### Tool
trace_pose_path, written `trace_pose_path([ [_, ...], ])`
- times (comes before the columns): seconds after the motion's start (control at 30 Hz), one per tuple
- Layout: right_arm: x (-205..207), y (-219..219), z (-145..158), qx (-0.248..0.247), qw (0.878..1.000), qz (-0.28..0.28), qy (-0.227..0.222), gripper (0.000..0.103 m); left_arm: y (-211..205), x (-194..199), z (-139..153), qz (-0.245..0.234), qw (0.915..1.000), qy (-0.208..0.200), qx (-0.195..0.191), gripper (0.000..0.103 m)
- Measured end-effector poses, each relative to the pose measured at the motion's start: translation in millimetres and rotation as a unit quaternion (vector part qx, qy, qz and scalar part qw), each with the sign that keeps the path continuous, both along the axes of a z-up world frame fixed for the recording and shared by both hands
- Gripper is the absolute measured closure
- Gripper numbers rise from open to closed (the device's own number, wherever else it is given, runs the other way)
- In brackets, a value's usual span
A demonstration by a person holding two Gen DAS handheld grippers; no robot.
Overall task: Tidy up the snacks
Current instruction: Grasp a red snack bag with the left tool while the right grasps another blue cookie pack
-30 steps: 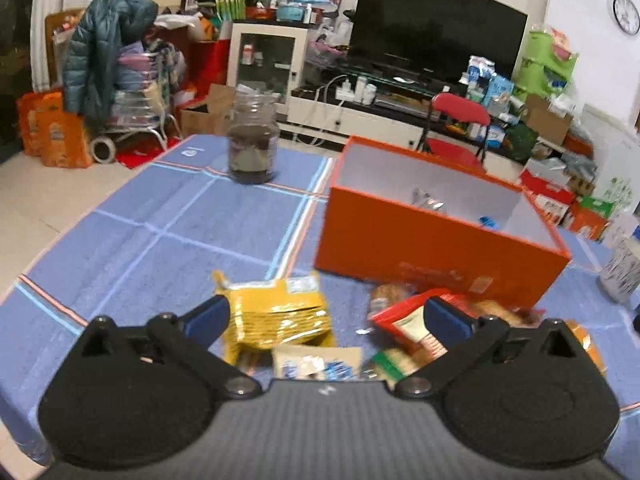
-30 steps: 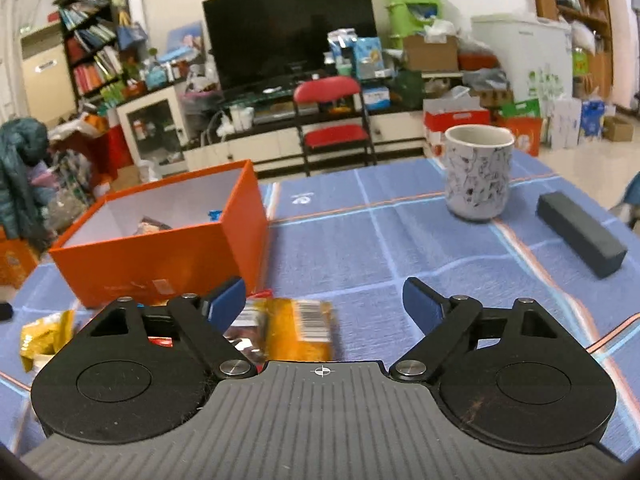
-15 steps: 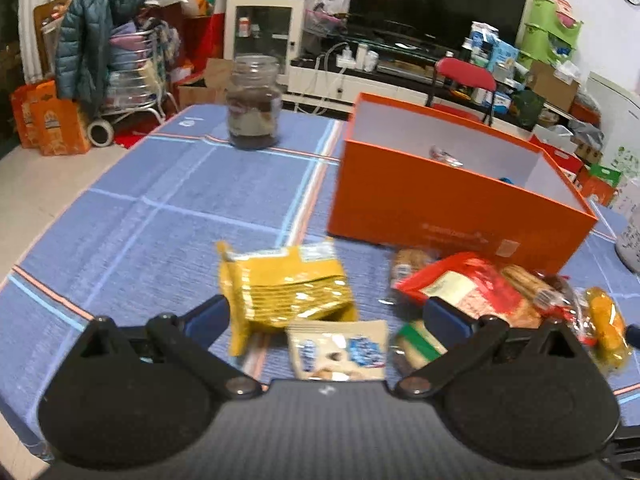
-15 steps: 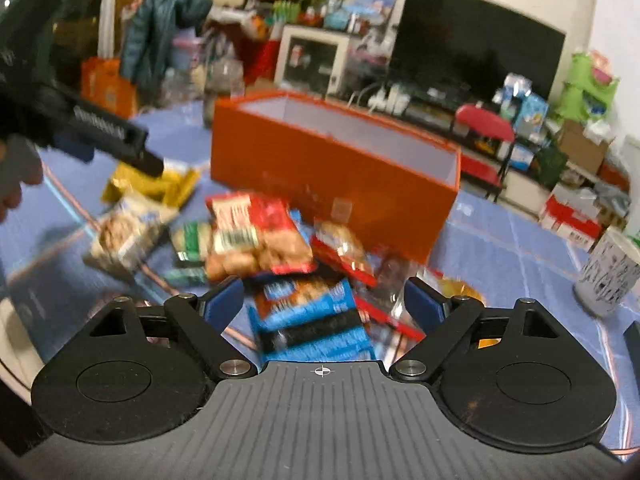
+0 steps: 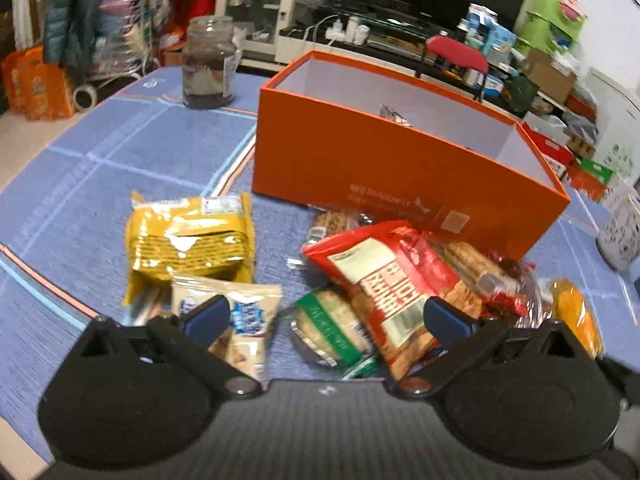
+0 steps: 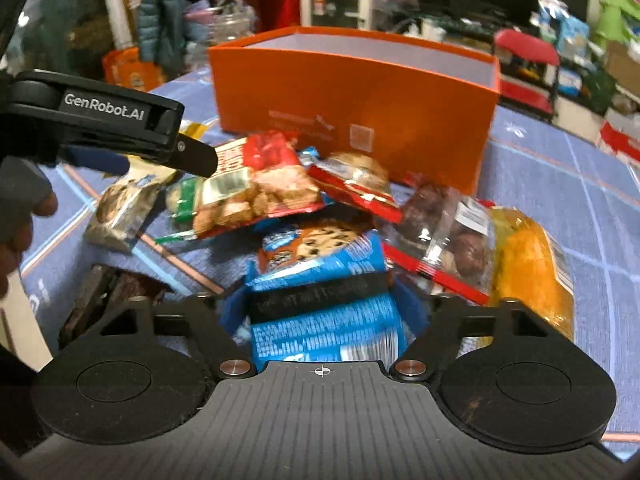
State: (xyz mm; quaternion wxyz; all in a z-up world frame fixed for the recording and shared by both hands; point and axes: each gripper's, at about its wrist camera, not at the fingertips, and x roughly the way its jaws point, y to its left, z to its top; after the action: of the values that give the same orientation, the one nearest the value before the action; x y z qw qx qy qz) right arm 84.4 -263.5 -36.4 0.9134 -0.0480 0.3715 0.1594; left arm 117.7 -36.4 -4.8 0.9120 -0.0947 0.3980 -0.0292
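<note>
My right tongs (image 6: 322, 308) are closing on the blue cookie pack (image 6: 320, 280), and both pads touch its sides. My left tongs (image 5: 326, 316) stand wide above the snack pile (image 5: 384, 276), holding nothing. Behind the pile is the orange box (image 5: 360, 160).

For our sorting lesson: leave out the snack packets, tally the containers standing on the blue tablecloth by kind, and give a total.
Orange box: 1
Glass jar: 1
Patterned mug: 1
Total: 3
</note>
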Motion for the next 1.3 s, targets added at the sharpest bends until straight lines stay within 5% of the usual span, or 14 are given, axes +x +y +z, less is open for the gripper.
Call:
trace_pose_path([
  [0.27, -8, 2, -6, -0.020, 1.000, 0.001, 0.022, 0.043, -23, 25, -4, 0.062, 0.9957, 0.034, -0.061, 0.000],
  [0.43, -15, 3, -5, -0.015, 1.000, 0.010, 0.018, 0.044, -42, 39, -12, 0.068, 0.9969, 0.034, -0.023, 0.001],
  [0.63, -18, -3, -1, -0.002, 1.000, 0.011, 0.029, 0.051, -32, 31, -9, 0.026, 0.9993, 0.017, -0.022, 0.035],
  [0.87, -22, -8, 1, 0.000, 1.000, 0.002, 0.031, 0.052, -17, 23, -2, -0.024, 0.9996, 0.015, -0.001, 0.043],
  [1.03, -24, -4, 0, -0.017, 1.000, 0.006, 0.023, 0.052, -25, 18, -2, -0.131, 0.9895, 0.002, 0.061, 0.043],
  [1.13, -23, -5, -2, -0.016, 1.000, 0.005, 0.022, 0.051, -23, 14, -3, -0.154, 0.9851, -0.006, 0.076, 0.041],
  [1.23, -24, -3, -2, -0.020, 1.000, 0.004, 0.017, 0.046, -17, 13, -5, -0.140, 0.9882, -0.001, 0.063, 0.015],
  [1.3, -25, -2, -3, -0.021, 1.000, 0.004, 0.015, 0.043, -15, 12, -6, -0.130, 0.9902, -0.001, 0.051, 0.010],
])
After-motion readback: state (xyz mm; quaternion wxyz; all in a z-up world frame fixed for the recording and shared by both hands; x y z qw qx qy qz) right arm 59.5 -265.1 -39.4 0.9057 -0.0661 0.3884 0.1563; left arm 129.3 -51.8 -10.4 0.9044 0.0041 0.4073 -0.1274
